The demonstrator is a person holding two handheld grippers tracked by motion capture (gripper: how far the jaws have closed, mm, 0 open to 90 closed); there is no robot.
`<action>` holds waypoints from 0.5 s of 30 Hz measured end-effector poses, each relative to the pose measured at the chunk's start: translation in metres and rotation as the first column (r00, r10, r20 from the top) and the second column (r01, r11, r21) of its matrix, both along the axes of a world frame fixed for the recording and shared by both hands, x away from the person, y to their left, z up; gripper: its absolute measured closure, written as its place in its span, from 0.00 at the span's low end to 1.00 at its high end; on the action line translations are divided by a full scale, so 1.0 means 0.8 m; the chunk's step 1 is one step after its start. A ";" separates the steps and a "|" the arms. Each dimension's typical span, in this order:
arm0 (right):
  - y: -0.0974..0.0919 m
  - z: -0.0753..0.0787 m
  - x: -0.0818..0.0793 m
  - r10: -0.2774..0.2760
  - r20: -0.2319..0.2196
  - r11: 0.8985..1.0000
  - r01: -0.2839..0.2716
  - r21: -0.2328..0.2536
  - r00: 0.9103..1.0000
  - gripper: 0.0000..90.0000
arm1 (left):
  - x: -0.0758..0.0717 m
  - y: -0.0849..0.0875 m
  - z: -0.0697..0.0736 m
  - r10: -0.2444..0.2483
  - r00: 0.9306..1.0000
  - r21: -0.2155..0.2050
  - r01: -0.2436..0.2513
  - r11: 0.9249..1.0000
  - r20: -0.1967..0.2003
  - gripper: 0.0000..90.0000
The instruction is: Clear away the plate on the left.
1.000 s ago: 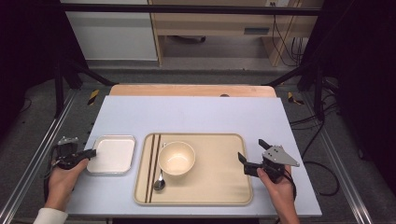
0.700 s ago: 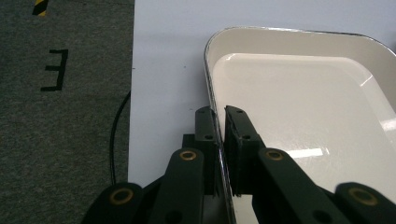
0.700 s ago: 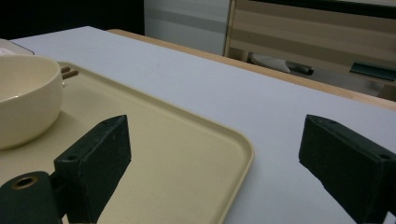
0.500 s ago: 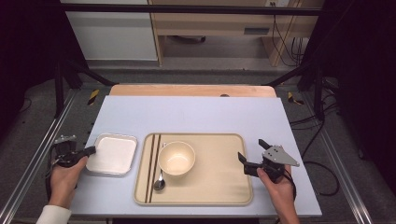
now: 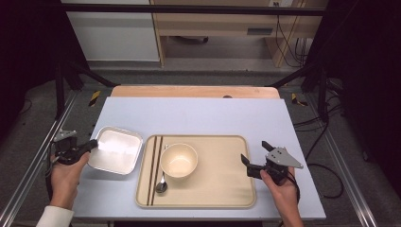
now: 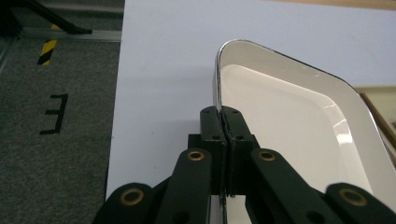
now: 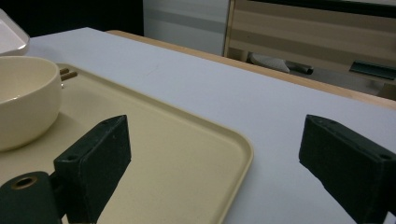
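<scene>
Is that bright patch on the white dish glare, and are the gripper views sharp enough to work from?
High view: the white dish, pinched at its rim by the left gripper, has a washed-out glare patch. Left gripper view: rim and jaws are crisp, with a soft sheen inside the dish. Right gripper view: the right gripper jaws are sharp; the shelving behind the table is soft.

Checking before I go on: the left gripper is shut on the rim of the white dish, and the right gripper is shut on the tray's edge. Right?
Not quite. The right gripper is open, holding nothing, beside the tray, as the right gripper view shows. The left gripper is indeed shut on the white dish rim.
</scene>
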State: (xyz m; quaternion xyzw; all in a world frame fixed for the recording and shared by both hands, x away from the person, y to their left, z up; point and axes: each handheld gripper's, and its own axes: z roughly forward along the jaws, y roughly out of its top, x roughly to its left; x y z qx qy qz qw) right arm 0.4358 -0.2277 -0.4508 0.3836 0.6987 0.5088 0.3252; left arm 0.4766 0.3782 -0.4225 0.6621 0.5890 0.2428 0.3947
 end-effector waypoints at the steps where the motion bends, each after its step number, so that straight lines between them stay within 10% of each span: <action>1: 0.000 0.000 0.000 0.000 0.000 1.000 0.000 0.000 1.000 0.10 | 0.000 0.000 0.000 0.000 1.000 0.000 0.000 1.000 0.000 0.99; 15: 0.005 0.004 -0.002 -0.008 0.015 1.000 0.008 -0.004 1.000 0.11 | -0.003 -0.029 0.050 -0.041 0.993 -0.018 0.044 0.999 0.108 0.99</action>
